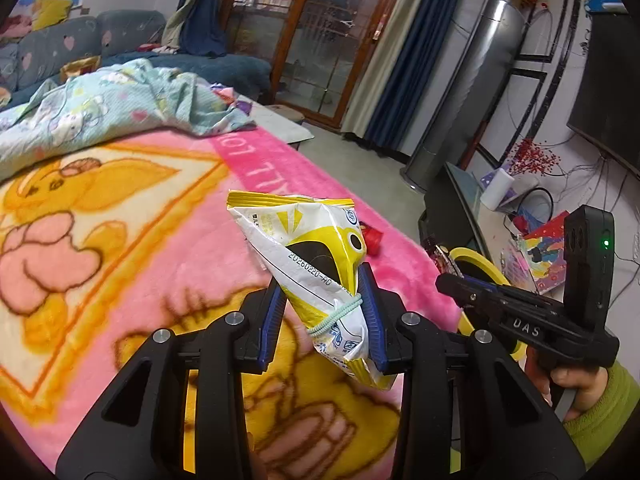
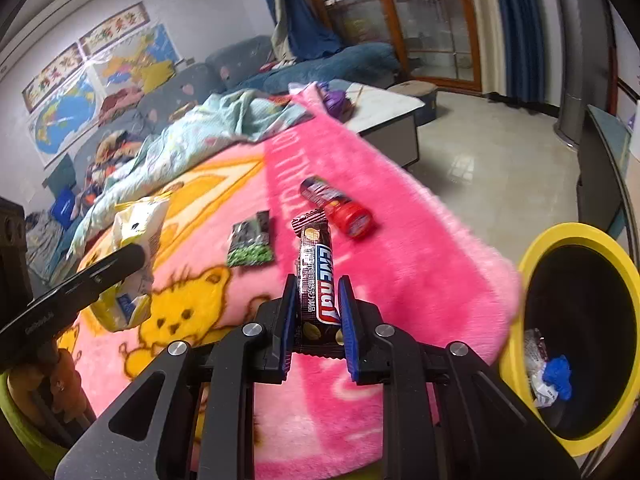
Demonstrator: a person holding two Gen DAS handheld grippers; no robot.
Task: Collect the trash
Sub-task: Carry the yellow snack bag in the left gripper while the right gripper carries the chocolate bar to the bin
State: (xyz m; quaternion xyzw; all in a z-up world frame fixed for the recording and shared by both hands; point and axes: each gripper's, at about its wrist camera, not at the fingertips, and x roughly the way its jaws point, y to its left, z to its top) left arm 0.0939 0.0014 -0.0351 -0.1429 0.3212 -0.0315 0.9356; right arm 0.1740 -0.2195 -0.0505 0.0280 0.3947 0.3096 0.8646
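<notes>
1. Over the pink cartoon blanket (image 1: 140,240), my left gripper (image 1: 324,280) pinches a white and yellow snack bag (image 1: 316,248); its blue pads (image 1: 370,312) press both sides of the crumpled neck, where a pale green elastic band (image 1: 336,314) is wound.
2. My right gripper (image 2: 316,292) is pressed tight on a dark brown chocolate bar wrapper (image 2: 318,288), which stands up between the pads and clear of the blanket.
3. On the blanket beyond that bar I see a small green and black packet (image 2: 250,242) and a red-capped tube (image 2: 336,206) lying on its side, near each other but apart.
4. At the right wrist view's right edge, just past the blanket's edge, stands a yellow-rimmed bin (image 2: 532,256) with a black liner; crumpled wrappers and something blue lie inside.
5. A hand (image 1: 576,384) in a green sleeve holds the right gripper's handle.
</notes>
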